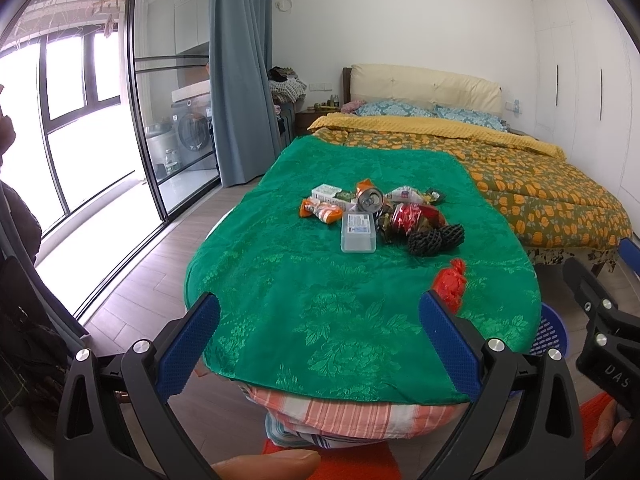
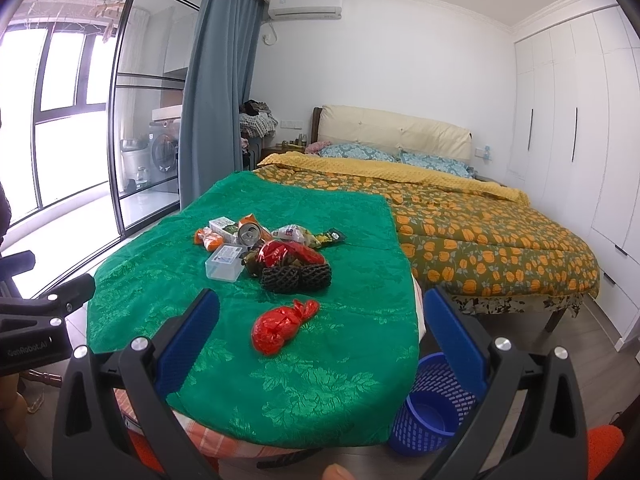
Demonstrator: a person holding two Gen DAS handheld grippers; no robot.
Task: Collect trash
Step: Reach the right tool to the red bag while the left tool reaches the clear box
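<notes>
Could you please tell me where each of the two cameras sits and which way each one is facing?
Left wrist: on the left gripper, facing across the green cloth toward the bed; its blue fingers, a thumb and the right gripper's body show.
Right wrist: on the right gripper, facing likewise, over the red wrapper and blue basket; the left gripper's body shows.
Shared: the trash pile with its drink can, and the bed.
</notes>
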